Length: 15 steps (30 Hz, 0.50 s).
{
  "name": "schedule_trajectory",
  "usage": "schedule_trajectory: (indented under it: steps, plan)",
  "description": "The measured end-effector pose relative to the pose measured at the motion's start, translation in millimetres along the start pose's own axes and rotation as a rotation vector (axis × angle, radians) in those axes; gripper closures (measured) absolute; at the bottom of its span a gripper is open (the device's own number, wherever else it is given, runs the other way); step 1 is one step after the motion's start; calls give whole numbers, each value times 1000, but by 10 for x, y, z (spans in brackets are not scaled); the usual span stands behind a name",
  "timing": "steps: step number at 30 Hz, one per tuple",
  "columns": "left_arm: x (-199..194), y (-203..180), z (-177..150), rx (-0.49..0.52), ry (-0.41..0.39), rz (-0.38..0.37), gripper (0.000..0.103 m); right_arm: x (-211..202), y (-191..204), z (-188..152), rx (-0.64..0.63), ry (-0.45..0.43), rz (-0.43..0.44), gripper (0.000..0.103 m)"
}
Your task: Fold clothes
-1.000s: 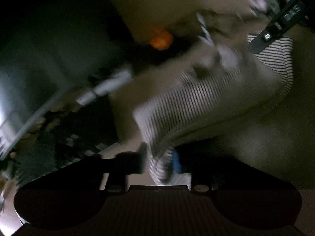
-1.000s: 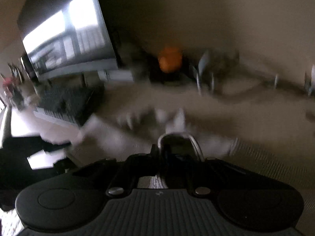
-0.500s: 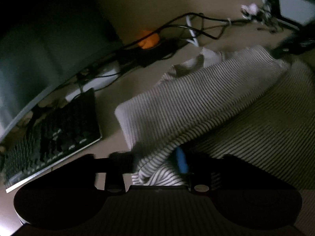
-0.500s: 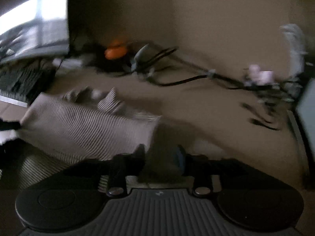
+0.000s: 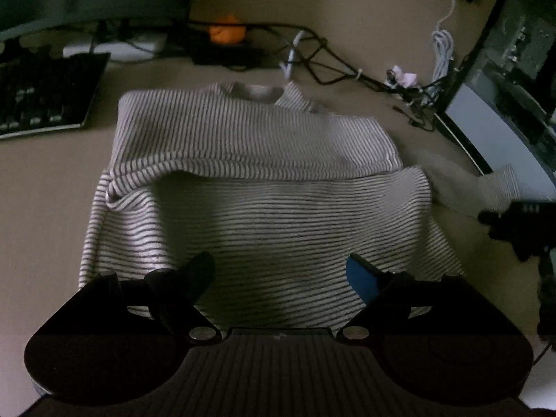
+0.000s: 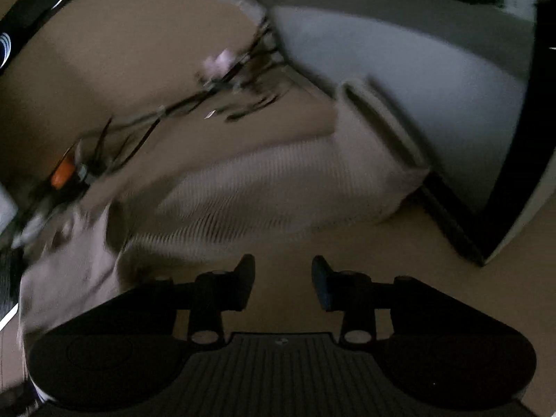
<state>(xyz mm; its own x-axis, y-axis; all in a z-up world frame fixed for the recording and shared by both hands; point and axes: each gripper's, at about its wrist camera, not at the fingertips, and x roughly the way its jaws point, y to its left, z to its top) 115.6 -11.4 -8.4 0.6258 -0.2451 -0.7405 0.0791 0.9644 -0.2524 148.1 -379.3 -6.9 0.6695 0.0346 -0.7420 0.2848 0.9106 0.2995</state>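
A white shirt with thin dark stripes [image 5: 257, 180] lies on the beige desk, its far part folded over the near part, collar at the far edge. A sleeve stretches right toward a monitor and shows blurred in the right wrist view [image 6: 278, 187]. My left gripper [image 5: 279, 272] is open and empty, just above the shirt's near part. My right gripper [image 6: 282, 279] is open and empty over bare desk, near the sleeve; it shows as a dark shape at the right of the left wrist view [image 5: 517, 226].
A keyboard [image 5: 45, 97] lies at the far left below a monitor. An orange object [image 5: 226, 33] and tangled cables [image 5: 330, 66] lie at the back. A second monitor [image 5: 504, 87] stands at the right, close to the sleeve end [image 6: 378, 160].
Both grippers have let go of the shirt and opened. The folded part now lies flat on the shirt. The left gripper has pulled back; the right has swung to the sleeve side.
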Motion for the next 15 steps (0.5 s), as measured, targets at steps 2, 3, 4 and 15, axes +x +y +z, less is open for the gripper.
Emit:
schedule_trajectory:
  steps: [2, 3, 4, 15]
  plan:
    - [-2, 5, -5, 3, 3, 0, 13, 39, -22, 47, 62, -6, -48, 66]
    - [-4, 7, -7, 4, 4, 0, 13, 62, -38, 63, 96, -7, -65, 66]
    - [-5, 10, -9, 6, 5, 0, 13, 81, -37, 65, 116, -26, -87, 63]
    - [6, -17, -28, 37, 11, 14, 10, 370, 256, 183, -126, -120, -107, 93]
